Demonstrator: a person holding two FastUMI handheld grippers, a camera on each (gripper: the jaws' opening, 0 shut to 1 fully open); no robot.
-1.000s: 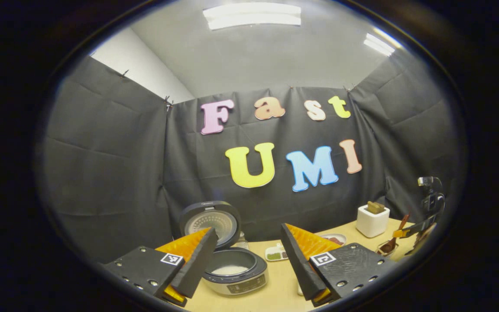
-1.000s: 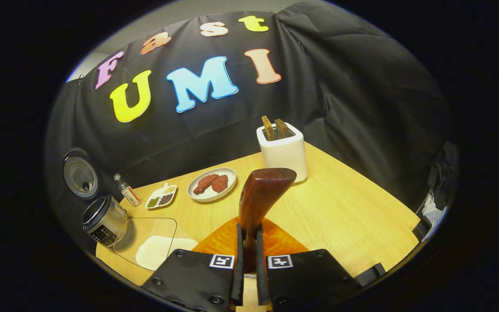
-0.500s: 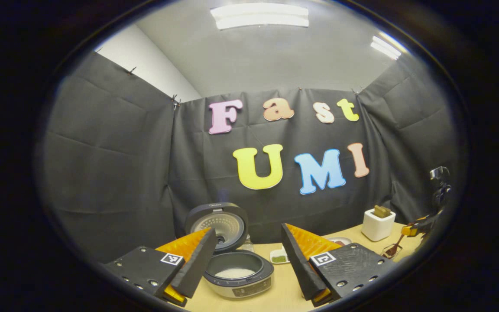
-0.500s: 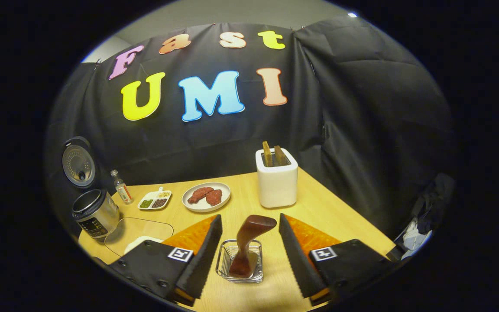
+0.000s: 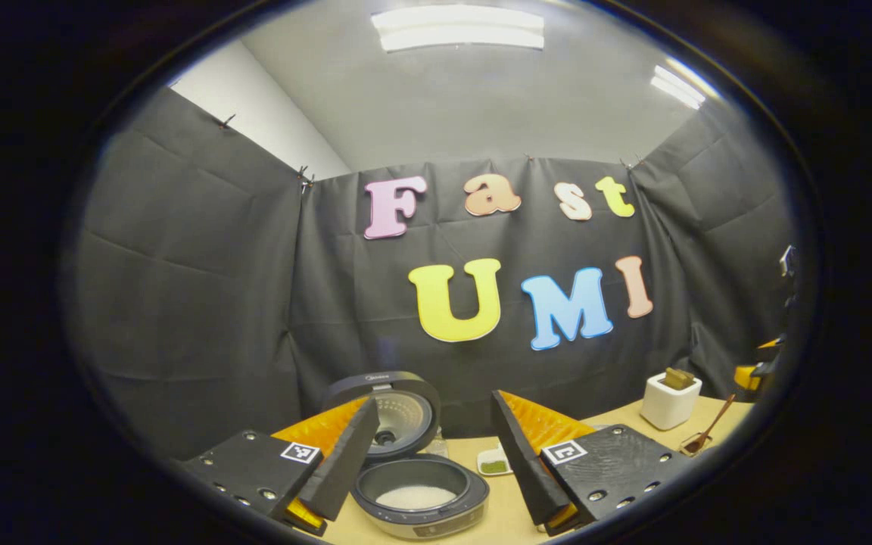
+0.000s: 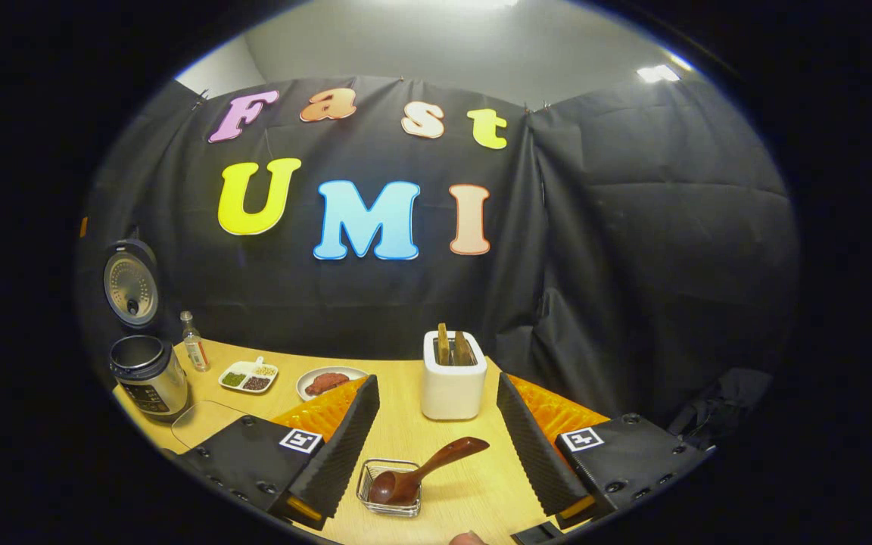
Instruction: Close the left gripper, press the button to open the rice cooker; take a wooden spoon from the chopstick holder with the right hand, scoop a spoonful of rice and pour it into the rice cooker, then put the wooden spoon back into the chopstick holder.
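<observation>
One wooden table point(image 6: 557, 363) down there. One silver rice cooker with a black open lid point(image 6: 147, 375), white rice inside. One dark brown wooden spoon point(image 6: 425, 473), lying in one small clear square dish point(image 6: 366, 488). One white square holder point(image 6: 452, 386), two wooden pieces point(image 6: 453, 350) poking up out of it. One small clear bottle point(image 6: 194, 344). One white divided dish of grains point(image 6: 248, 376), one white round plate of reddish meat point(image 6: 324, 382). One clear flat board point(image 6: 201, 422). Two grippers: left point(image 5: 436, 446), right point(image 6: 436, 443).
</observation>
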